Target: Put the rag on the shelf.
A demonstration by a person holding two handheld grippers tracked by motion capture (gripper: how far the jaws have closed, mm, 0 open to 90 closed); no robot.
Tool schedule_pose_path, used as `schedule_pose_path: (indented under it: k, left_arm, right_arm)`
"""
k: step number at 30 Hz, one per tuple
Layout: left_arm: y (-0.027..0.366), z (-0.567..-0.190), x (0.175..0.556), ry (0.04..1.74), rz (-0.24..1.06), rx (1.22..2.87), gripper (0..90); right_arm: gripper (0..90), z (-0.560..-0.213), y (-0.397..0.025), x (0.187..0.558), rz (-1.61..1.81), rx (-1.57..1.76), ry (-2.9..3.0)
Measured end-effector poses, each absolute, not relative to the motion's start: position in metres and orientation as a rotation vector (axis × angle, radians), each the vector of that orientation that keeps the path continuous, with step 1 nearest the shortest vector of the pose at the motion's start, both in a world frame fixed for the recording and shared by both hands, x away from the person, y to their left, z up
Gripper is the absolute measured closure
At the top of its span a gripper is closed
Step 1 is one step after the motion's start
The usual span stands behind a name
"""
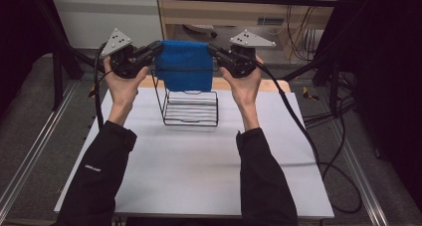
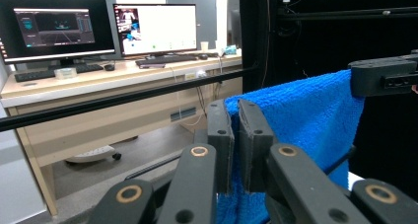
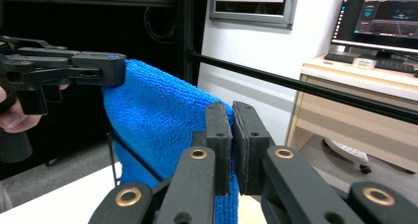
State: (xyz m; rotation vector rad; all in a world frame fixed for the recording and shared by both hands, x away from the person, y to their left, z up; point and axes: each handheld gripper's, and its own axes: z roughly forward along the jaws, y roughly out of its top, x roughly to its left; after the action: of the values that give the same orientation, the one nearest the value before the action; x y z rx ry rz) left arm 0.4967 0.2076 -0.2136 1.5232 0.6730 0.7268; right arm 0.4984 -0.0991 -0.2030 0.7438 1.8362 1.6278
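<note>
A blue towel point(image 1: 184, 64) was held stretched between the left gripper point(image 1: 158, 48) and right gripper point(image 1: 212, 49), each clamped on a top corner, above the wire rack point(image 1: 191, 108) toward twelve o'clock. It should be lowered level, so it drapes evenly.

Dim, soft overhead light; slight blur.

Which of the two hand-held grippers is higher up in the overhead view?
The right hand-held gripper sits slightly higher; the left hand-held gripper is about level, so the blue towel hangs nearly straight.
</note>
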Motion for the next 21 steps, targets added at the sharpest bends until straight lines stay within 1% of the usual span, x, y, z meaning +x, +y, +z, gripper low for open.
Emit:
schedule_pose_path:
  k: [6, 21]
  left_arm:
    - [0.210, -0.219, 0.490, 0.667, 0.707, 1.541, 84.8]
    - [0.212, -0.235, 0.474, 0.679, 0.654, 1.610, 83.0]
  right_arm:
    - [86.3, -0.204, -0.099, 0.492, 1.604, 0.736, 1.870]
    - [86.2, -0.219, -0.102, 0.477, 1.575, 0.753, 1.973]
